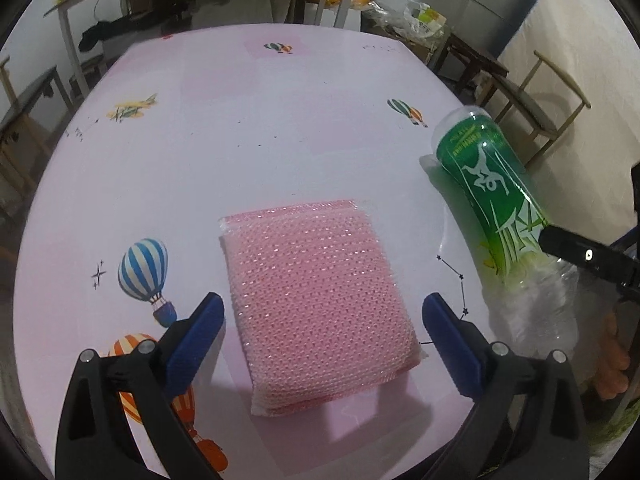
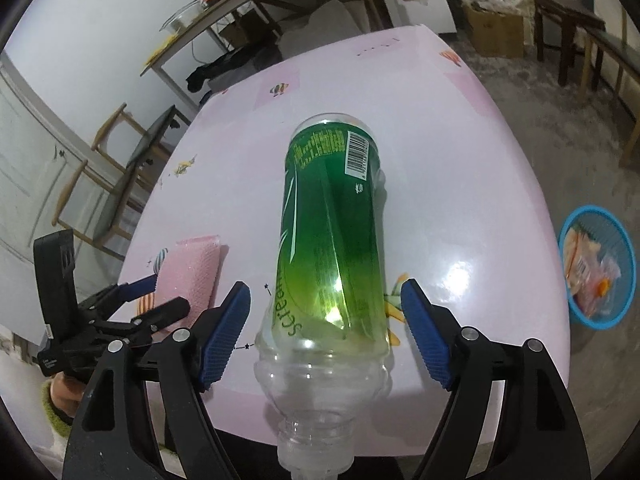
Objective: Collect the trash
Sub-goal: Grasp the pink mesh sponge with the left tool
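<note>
A pink mesh sponge (image 1: 316, 292) lies flat on the pink table (image 1: 240, 140). My left gripper (image 1: 323, 308) stands wide open around its near end, and neither blue pad touches it. A clear plastic bottle with a green label (image 2: 332, 220) lies on the table, its neck pointing toward me over the near edge. My right gripper (image 2: 326, 296) straddles the bottle's lower body, open, with a gap showing on both sides. In the left wrist view the bottle (image 1: 492, 184) lies to the right of the sponge. The right wrist view shows the sponge (image 2: 192, 276) and the left gripper (image 2: 160, 296) at left.
A blue basket (image 2: 568, 236) holding wrappers stands on the floor beyond the table's right side. Wooden chairs (image 1: 532, 96) and another table (image 2: 248, 4) with jars surround the pink table. A hand (image 1: 612, 364) holds the right gripper.
</note>
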Motion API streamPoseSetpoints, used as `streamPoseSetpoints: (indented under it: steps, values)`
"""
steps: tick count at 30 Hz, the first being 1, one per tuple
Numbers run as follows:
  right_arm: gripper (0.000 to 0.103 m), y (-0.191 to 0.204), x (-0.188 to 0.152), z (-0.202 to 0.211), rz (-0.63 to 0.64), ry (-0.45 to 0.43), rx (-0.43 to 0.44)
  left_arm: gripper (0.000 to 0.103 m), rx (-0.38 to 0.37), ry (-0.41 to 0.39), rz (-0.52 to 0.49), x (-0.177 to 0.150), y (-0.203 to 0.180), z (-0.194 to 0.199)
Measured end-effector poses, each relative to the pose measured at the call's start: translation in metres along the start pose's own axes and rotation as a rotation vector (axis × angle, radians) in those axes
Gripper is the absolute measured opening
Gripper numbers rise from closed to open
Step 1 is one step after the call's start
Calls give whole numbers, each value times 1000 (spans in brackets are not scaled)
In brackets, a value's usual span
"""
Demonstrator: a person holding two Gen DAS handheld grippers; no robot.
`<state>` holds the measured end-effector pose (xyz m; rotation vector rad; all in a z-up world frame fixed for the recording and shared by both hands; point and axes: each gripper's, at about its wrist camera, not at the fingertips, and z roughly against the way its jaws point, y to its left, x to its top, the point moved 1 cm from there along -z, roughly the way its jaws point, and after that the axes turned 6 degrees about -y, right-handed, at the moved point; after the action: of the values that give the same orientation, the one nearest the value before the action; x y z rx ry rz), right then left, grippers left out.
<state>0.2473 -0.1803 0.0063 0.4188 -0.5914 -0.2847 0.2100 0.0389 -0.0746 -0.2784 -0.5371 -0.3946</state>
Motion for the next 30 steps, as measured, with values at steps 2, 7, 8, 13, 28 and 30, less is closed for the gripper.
streamPoseSetpoints:
  steps: [2, 7, 8, 13, 28, 30]
  values:
    - [74, 3, 1, -3, 19, 8, -4, 97, 34, 7, -19, -1, -4, -3]
    - [74, 12, 1, -11, 60, 22, -41, 97, 91, 0, -67, -2, -12, -9]
    - [74, 13, 1, -13, 64, 28, -43, 97, 95, 3, -74, -2, -12, -11]
    - [74, 12, -1, -18, 63, 45, -33, 95, 121, -5, -89, -3, -9, -12]
    - [67, 14, -3, -28, 33, 81, 22, 89, 141, -27, -93, -4, -15, -13]
    - [66, 15, -4, -29, 30, 85, 28, 89, 154, -31, -106, -4, -17, -13]
